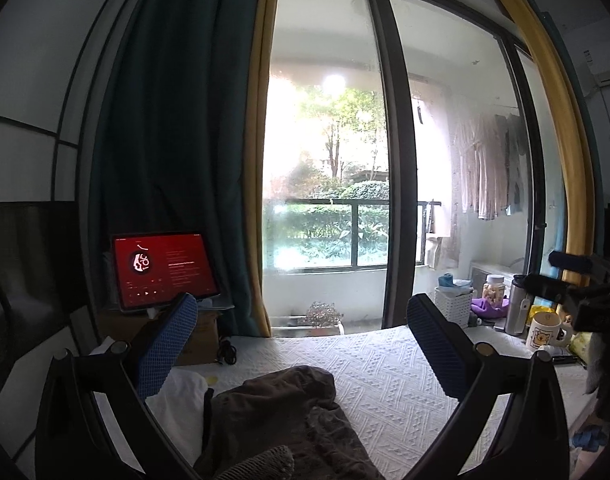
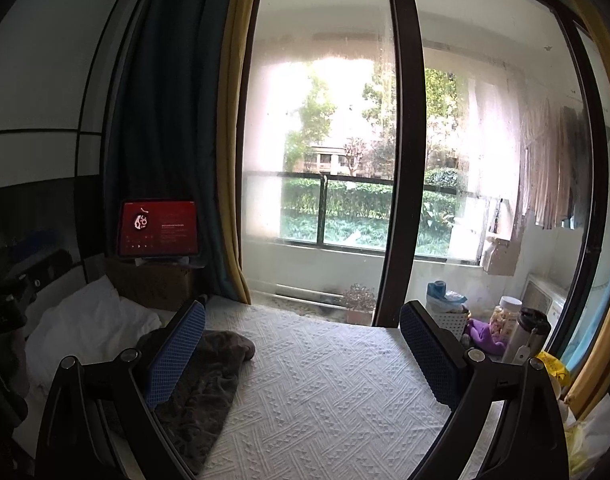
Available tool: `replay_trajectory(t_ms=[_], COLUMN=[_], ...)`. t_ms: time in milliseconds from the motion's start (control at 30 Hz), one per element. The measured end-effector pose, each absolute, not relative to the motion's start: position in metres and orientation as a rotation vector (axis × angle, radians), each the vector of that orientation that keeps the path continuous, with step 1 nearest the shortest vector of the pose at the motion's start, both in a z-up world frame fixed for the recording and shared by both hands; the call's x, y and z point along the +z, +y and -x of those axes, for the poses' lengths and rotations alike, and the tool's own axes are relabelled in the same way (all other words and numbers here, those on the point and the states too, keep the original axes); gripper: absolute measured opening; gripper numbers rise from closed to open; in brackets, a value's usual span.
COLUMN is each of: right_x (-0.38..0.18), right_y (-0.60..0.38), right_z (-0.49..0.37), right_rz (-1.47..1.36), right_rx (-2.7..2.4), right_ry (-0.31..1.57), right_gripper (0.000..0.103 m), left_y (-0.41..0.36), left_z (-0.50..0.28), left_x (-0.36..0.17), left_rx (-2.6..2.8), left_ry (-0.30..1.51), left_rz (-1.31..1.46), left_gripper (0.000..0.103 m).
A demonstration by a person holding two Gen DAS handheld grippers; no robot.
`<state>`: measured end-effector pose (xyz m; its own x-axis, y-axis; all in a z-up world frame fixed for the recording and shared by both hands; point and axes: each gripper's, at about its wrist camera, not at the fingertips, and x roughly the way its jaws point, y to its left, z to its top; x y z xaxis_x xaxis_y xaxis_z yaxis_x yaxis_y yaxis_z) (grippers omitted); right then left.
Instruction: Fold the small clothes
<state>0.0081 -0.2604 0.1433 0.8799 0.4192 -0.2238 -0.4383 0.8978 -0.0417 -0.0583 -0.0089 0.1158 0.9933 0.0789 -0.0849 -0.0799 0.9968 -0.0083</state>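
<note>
A crumpled brown-grey garment (image 1: 281, 412) lies on the white textured table cover (image 1: 385, 380), low in the left wrist view. My left gripper (image 1: 303, 300) hovers above it, level, with its blue pads (image 1: 169, 344) spread wide and nothing between them. In the right wrist view the same garment (image 2: 201, 384) lies at the lower left, partly hidden behind the left finger. My right gripper (image 2: 303, 308) also stands open over bare table cover (image 2: 325, 392), holding nothing. Its black body (image 1: 585, 292) shows at the right edge of the left wrist view.
White fabric (image 2: 89, 324) is bunched left of the garment. A tablet (image 1: 165, 270) with a red screen stands on a cardboard box at the back left. A basket (image 1: 453, 304), jar (image 1: 493, 292), flask (image 1: 519, 304) and mug (image 1: 545, 330) crowd the right. Glass doors rise behind.
</note>
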Motion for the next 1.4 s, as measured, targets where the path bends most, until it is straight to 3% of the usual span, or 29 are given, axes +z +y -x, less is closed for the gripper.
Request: replay_trajectory(t_ms=[1400], right_x=[0.136], right_y=[-0.275], right_z=[-0.001], right_rz=[0.042], right_rx=[0.357], right_ry=[0.258], right_gripper=[0.100], left_y=[-0.020], left_z=[0.040], left_x=[0.100], left_rx=[0.068], left_ry=[0.143], left_rz=[0.018], left_gripper=[0.103])
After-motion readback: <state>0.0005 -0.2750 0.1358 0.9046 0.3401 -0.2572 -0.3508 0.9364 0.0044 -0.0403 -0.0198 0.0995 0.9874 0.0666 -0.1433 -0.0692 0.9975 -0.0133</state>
